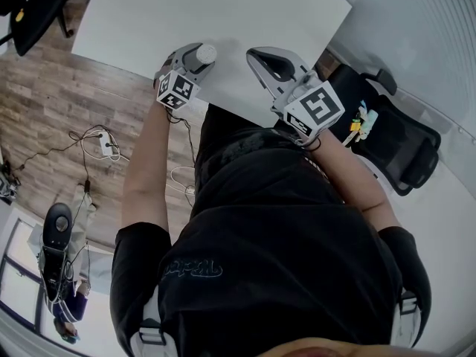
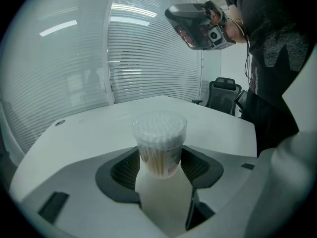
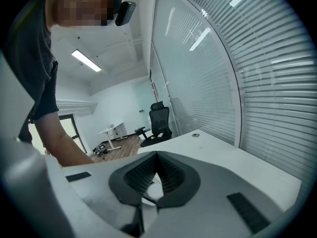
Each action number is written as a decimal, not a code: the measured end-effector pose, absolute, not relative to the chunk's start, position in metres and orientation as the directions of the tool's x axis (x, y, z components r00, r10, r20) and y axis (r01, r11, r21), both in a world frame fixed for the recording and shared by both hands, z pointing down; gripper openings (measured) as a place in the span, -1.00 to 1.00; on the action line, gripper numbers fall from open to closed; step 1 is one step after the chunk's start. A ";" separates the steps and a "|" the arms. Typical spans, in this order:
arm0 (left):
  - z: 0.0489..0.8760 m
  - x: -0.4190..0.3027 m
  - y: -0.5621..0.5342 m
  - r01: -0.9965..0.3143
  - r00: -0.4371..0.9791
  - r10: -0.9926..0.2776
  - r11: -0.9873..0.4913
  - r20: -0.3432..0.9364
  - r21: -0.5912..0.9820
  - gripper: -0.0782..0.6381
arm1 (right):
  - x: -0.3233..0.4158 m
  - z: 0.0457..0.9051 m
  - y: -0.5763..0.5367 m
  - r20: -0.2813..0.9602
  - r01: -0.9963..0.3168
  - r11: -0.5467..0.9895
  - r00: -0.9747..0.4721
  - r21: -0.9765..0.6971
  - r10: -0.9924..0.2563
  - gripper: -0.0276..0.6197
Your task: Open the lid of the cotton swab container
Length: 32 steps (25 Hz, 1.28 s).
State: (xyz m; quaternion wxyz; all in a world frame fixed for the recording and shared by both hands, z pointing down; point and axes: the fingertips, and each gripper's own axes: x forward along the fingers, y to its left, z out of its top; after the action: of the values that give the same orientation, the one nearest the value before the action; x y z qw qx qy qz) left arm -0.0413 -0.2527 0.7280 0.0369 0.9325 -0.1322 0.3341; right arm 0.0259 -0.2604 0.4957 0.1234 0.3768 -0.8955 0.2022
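Container [image 1: 206, 53] stood near the table's [image 1: 223, 13] near edge in the head view, open tabletop beyond, clamped between the left gripper's [image 1: 195, 58] jaws, right gripper [image 1: 260, 56] alongside. Left gripper view showed swabs [image 2: 157, 160] packed under the lid [image 2: 159, 128]. Right gripper view showed its jaws pressed together, empty.

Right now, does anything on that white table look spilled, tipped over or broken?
Nothing stands out. The cotton swab container stands upright between the jaws of the left gripper, lid on, swabs packed neatly inside. The white table around it shows no spill or damage.
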 end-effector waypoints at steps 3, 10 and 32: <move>0.722 -0.039 -0.251 -0.289 0.738 -0.242 -0.957 0.630 -0.029 -0.04 | 0.027 0.492 -0.255 0.360 -0.714 0.647 -0.697 -0.267 -0.621 -0.85; 0.701 -0.042 -0.245 -0.338 0.729 -0.282 -0.941 0.624 -0.030 -0.04 | 0.023 0.479 -0.244 0.333 -0.682 0.687 -0.727 -0.251 -0.600 -0.85; 0.621 0.022 -0.184 -0.461 0.696 -0.371 -0.887 0.615 -0.013 -0.04 | 0.074 0.459 -0.207 0.271 -0.572 0.788 -0.815 -0.227 -0.513 -0.85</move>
State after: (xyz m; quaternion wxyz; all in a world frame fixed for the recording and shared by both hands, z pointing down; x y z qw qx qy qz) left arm 0.0223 -0.1843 0.6208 0.0710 0.9181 -0.2267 0.3174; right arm 0.0737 -0.2068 0.4585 0.0979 0.2884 -0.9405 0.1510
